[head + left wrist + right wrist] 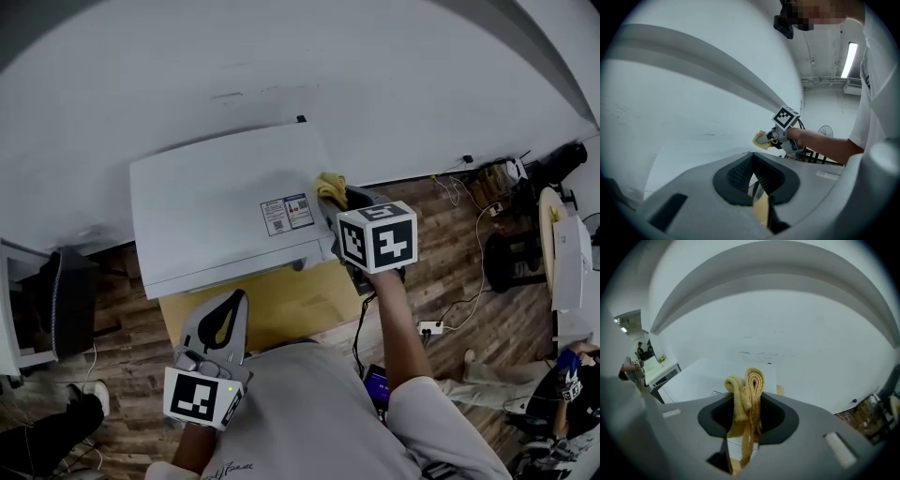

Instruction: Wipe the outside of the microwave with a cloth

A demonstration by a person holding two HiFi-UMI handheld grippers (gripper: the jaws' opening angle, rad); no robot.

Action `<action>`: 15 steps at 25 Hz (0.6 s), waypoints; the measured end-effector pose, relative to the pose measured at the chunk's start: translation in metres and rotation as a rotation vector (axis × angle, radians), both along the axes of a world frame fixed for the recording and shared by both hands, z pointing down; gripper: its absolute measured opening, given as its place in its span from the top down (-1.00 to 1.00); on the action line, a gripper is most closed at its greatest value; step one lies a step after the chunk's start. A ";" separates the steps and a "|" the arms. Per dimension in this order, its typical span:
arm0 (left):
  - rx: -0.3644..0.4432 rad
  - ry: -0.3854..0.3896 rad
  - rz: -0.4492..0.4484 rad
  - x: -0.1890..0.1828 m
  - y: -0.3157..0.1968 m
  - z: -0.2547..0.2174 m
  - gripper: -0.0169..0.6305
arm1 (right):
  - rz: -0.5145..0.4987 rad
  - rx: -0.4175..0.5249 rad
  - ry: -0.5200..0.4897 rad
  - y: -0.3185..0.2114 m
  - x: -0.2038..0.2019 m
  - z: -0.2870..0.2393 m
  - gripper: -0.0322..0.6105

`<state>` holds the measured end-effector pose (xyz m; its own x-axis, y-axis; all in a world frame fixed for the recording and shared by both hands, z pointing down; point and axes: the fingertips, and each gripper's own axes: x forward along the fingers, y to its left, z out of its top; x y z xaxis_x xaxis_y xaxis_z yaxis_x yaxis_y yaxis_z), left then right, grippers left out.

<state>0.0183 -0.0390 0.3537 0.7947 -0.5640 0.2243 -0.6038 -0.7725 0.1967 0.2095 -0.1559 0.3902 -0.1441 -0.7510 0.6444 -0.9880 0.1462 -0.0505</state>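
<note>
Cloth (330, 187) of bunched yellow terry is clamped between the right gripper's (339, 199) jaws, at the far right edge of the boxy white microwave's (216, 202) top. The microwave stands on a tan wooden table (272, 305) against a white wall (328, 56). Nearer, over the table's left, the left gripper (239, 300) hangs with jaws together, holding nothing.

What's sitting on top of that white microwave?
Only a label near the microwave's right edge. The right gripper holds a yellow cloth at that edge; the gripper covers whether the cloth touches it.
</note>
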 end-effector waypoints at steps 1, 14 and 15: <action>-0.001 0.000 0.002 0.001 0.000 0.000 0.98 | 0.013 -0.005 0.038 0.002 0.008 0.002 0.51; -0.003 0.010 0.012 -0.001 0.002 -0.001 0.98 | 0.009 -0.126 0.340 0.014 0.033 0.038 0.51; -0.004 0.010 0.010 -0.002 0.003 -0.001 0.98 | 0.009 -0.128 0.325 0.014 0.030 0.039 0.51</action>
